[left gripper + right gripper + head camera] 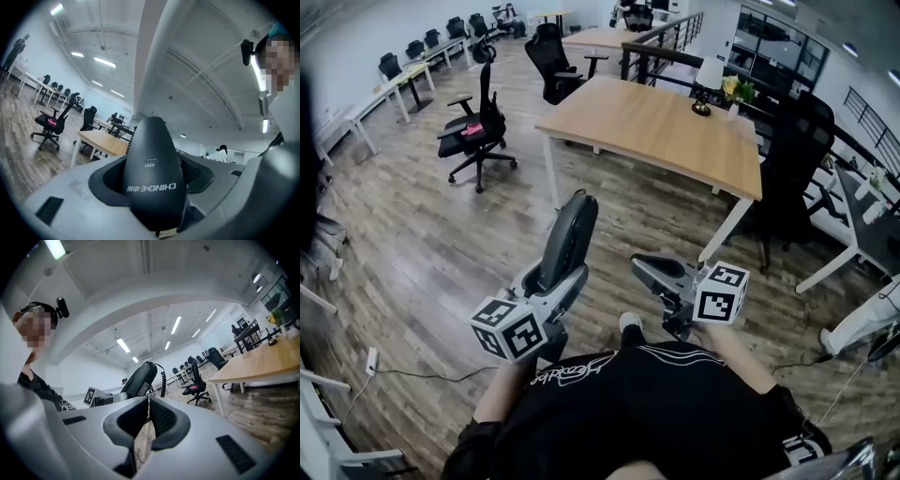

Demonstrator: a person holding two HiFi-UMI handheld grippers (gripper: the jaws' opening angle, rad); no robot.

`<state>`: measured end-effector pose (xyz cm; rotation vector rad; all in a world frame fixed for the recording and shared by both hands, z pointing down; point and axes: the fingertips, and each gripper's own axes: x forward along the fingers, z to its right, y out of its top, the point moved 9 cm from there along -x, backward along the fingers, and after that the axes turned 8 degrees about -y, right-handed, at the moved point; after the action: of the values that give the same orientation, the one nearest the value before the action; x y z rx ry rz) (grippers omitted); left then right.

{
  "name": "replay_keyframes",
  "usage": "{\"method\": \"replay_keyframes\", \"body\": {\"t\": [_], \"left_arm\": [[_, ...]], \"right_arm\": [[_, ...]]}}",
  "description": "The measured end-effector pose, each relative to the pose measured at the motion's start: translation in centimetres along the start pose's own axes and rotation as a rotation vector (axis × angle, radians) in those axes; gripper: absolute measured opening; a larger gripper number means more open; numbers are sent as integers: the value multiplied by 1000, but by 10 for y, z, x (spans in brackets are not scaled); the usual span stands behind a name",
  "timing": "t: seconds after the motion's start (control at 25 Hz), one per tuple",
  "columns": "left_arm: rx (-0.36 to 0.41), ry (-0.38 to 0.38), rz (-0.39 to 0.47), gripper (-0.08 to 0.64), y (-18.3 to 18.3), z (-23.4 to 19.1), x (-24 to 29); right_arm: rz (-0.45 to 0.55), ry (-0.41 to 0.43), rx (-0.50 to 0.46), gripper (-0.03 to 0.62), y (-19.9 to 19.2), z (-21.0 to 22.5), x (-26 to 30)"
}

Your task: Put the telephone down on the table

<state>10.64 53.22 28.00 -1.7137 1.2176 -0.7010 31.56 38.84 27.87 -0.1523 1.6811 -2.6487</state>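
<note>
A black telephone handset stands upright, and my left gripper is shut on its lower end. In the left gripper view the handset fills the space between the two grey jaws, printed side towards the camera. The right gripper view shows the same handset to the left, with a coiled cord hanging beside it. My right gripper is shut with nothing in it, held to the right of the handset and apart from it. The light wooden table stands ahead, beyond both grippers, across some wooden floor.
A small lamp and flowers stand at the table's far right corner. Black office chairs stand left of the table, behind it and at its right end. A power strip lies on the floor at lower left.
</note>
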Motion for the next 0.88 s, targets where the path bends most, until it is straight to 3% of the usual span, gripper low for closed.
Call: {"method": "replay_keyframes", "body": {"t": [0.48,0.68,0.88], "left_arm": [[-60,114,-12,285,11,-62,18],[-92,169,-31,285,17,-119,46],[-115,173,-88,285,27,-189,103]], "right_arm": [[-57,45,100,40,10,62,66],[-90,60,139,40,17,114,117],[-116,44,178,40,31,185,169]]}}
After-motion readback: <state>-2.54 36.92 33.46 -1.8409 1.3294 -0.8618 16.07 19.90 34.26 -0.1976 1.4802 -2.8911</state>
